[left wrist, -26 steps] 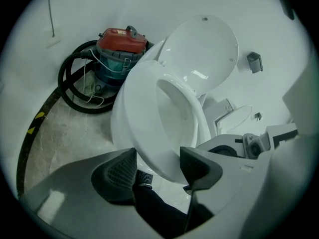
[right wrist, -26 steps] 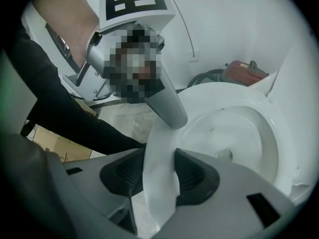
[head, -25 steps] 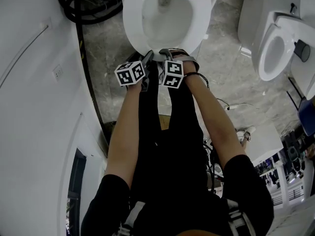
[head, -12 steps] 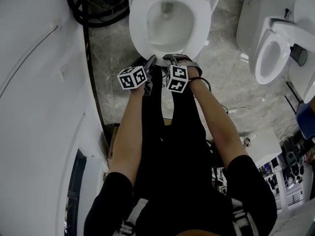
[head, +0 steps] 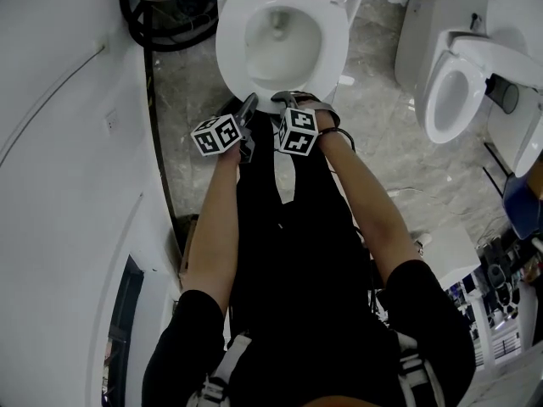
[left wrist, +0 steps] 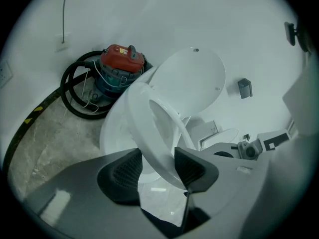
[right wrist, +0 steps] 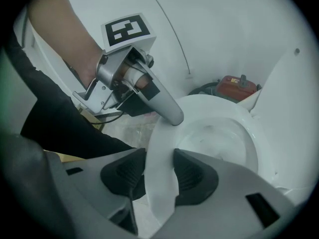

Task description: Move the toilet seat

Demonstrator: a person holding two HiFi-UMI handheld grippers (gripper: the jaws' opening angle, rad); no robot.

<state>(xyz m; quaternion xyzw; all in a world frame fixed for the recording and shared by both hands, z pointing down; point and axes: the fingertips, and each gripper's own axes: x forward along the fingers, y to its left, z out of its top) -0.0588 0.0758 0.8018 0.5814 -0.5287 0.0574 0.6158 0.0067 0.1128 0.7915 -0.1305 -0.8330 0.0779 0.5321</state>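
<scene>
Arms stretched down, side by side. The left claw [head: 251, 102], jaws just closing, and the right claw [head: 287, 100] grip the toilet seat [head: 231, 49].

White oval toilet seat [left wrist: 149, 128], front rim pinched in my left claw [left wrist: 155, 167] (jaws have just been closing on it) and right claw [right wrist: 158, 176]. It's tilted, claw end raised, hinge end farthest from both.

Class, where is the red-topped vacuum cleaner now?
The vacuum cleaner sits upper left in the left gripper view, on the floor by the wall, left of the raised toilet lid.
</scene>
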